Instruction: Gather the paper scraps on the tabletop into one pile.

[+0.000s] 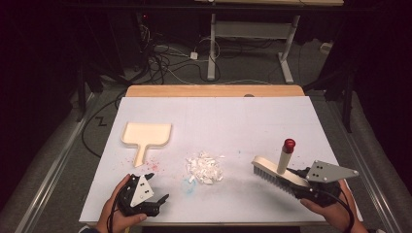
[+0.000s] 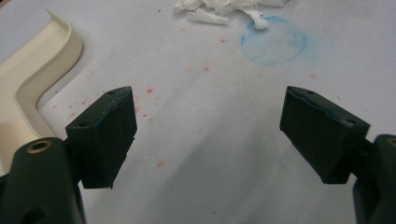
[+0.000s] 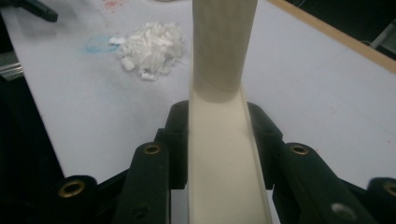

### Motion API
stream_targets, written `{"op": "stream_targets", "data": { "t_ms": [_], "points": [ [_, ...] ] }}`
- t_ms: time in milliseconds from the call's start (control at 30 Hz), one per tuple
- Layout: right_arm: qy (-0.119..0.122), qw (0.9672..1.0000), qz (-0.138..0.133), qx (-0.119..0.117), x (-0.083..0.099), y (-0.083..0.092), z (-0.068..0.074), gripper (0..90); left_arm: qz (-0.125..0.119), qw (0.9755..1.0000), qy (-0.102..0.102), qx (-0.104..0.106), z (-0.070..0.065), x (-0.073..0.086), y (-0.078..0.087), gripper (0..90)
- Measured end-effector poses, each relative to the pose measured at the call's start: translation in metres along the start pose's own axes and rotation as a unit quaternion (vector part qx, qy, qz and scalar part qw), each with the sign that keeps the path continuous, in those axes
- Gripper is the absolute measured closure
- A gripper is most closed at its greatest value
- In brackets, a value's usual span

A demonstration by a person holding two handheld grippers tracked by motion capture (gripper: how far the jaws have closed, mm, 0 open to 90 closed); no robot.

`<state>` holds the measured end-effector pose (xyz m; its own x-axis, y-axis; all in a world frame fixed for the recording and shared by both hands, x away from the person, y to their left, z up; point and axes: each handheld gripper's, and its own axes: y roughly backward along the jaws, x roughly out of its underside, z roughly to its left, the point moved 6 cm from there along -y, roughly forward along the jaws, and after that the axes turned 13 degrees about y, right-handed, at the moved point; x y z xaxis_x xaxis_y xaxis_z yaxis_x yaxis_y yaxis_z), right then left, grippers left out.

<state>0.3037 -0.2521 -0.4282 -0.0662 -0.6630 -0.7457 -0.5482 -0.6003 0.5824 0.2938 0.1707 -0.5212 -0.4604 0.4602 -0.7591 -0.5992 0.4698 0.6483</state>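
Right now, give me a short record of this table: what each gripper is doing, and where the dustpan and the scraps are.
left gripper: open, holds nothing, near table's front edge
right gripper: shut on the brush
brush: cream body, bristles down, upright handle with red cap
dustpan: cream, flat on the white table, left of the pile
paper scraps: white pile between dustpan and brush

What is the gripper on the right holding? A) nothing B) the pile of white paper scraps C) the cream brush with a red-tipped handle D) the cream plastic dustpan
C: the right gripper has its jaws clamped on the cream brush with a red-tipped handle, while the cream plastic dustpan lies flat on the table.
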Motion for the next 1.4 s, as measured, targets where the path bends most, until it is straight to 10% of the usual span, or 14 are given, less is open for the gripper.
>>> {"op": "stream_targets", "data": {
  "t_ms": [500,900,1400],
  "points": [
    [-0.020,0.9970,0.016,-0.073,0.024,0.003,0.020,67.9,0.007,1.0000,-0.002,0.001,-0.002,0.000,-0.001,17.7],
    [-0.029,0.9957,0.061,-0.063,0.035,-0.005,-0.017,66.1,0.011,0.9999,-0.008,0.000,-0.002,0.001,-0.003,17.7],
    [0.016,0.9873,0.135,-0.082,0.029,-0.043,-0.065,55.2,0.018,0.9997,-0.012,0.005,-0.004,0.002,-0.006,17.7]
  ]
}}
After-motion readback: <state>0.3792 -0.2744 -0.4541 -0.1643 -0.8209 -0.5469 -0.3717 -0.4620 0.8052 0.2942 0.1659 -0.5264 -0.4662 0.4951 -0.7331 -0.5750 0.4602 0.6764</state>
